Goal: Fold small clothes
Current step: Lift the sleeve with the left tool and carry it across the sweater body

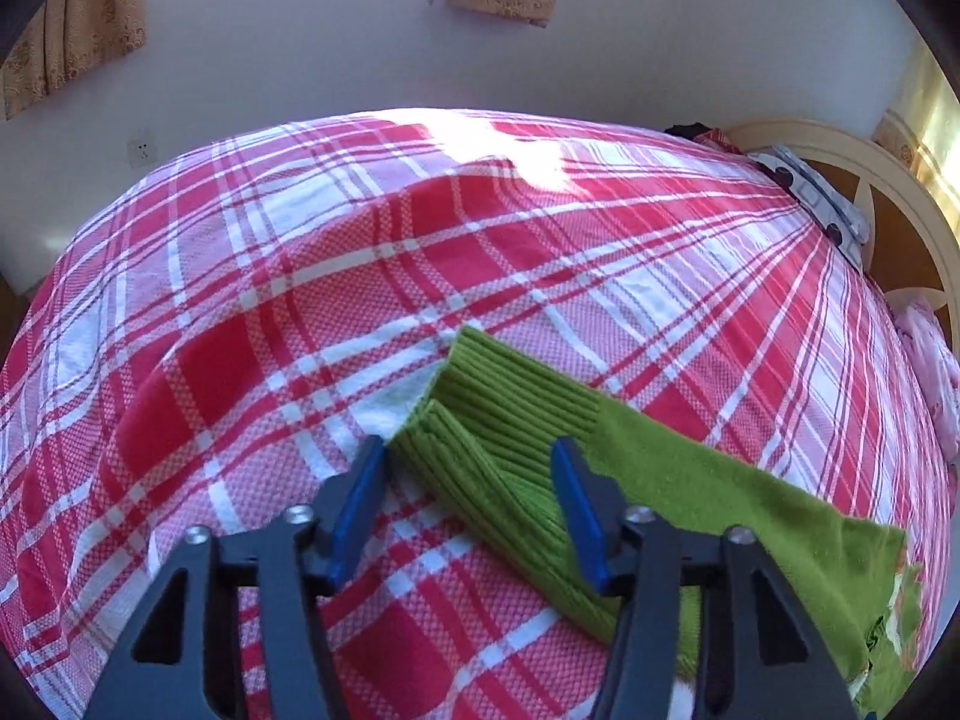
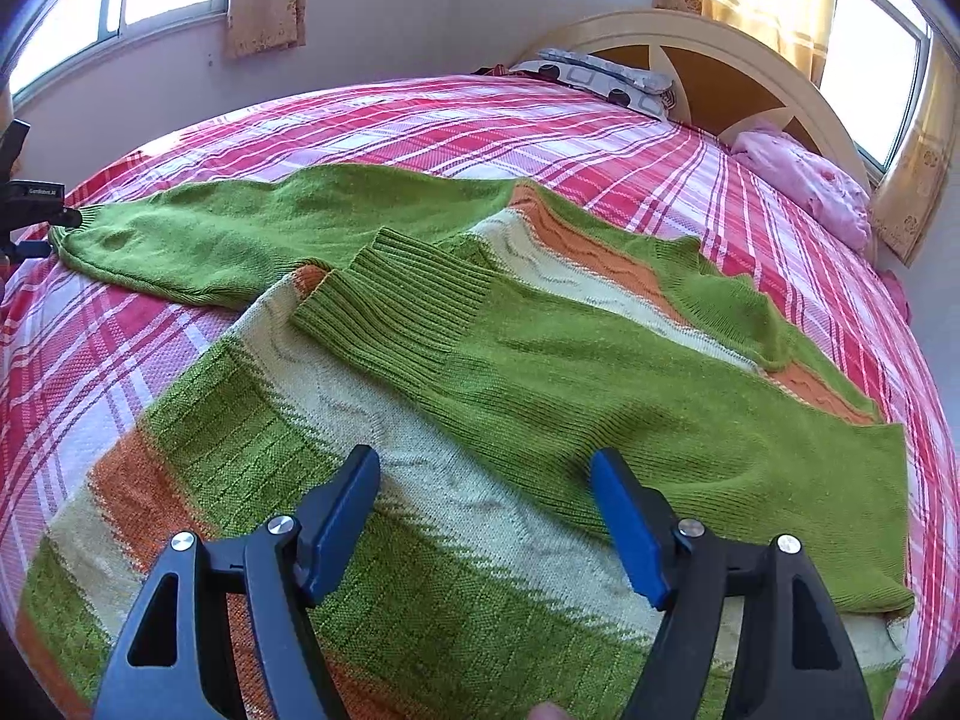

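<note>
Near the bed's (image 1: pixel 252 276) left edge, left tool (image 1: pixel 471 462) half-open astride sweater cuff (image 1: pixel 480 414), not yet pinching; right tool (image 2: pixel 486 468) open, empty; closing shallow risks the ribbing slipping free.

Sweater (image 2: pixel 540 384): knitted cloth, matt, cuffs ribbed, body partly cable-textured. Bed cover (image 1: pixel 372 276): woven plaid cloth with a coarse waffle texture, matt. Left gripper (image 1: pixel 468 468) fingers (image 1: pixel 360 498): smooth blue plastic on matt black frames with bright metal screws. Headboard (image 2: pixel 708 30): glossy painted wood.
</note>
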`<action>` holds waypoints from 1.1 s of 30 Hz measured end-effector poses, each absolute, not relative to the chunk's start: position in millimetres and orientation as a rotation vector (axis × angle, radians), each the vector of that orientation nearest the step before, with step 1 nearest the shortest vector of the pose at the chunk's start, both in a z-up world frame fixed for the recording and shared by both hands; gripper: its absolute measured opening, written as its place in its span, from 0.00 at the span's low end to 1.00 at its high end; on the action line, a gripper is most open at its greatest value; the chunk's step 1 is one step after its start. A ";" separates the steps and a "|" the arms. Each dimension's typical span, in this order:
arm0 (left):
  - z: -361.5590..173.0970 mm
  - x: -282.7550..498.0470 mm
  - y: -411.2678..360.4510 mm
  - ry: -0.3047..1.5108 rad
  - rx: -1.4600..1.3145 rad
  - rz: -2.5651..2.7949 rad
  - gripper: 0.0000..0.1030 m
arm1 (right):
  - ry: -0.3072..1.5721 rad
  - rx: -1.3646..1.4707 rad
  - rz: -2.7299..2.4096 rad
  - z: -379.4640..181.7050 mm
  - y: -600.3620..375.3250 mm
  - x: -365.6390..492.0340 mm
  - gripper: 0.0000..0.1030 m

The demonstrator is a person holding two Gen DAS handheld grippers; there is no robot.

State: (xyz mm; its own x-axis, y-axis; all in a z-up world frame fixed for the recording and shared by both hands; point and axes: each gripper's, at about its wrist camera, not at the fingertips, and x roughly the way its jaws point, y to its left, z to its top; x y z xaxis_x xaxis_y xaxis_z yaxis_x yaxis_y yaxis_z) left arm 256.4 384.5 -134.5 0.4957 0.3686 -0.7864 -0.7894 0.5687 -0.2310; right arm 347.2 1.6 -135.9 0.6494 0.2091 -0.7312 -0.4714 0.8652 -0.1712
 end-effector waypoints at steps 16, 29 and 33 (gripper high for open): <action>-104.9 250.4 378.7 0.614 -0.591 0.615 0.07 | 0.785 -0.345 0.395 -136.0 -2.4 348.5 0.75; -37.2 264.1 335.7 0.506 -0.491 0.449 0.07 | 0.813 -0.227 0.449 -125.2 -19.4 354.2 0.76; -11.2 271.4 311.3 0.465 -0.433 0.397 0.06 | 0.787 -0.189 0.454 -111.4 -31.8 345.1 0.76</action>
State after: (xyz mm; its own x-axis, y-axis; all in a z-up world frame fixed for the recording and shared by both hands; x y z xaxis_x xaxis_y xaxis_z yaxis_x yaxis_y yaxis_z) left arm 271.4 311.3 -11.2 0.8217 0.2645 -0.5048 -0.4567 0.8355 -0.3055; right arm 345.1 -31.8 -111.4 0.6159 0.3229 -0.7186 -0.4611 0.8874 0.0036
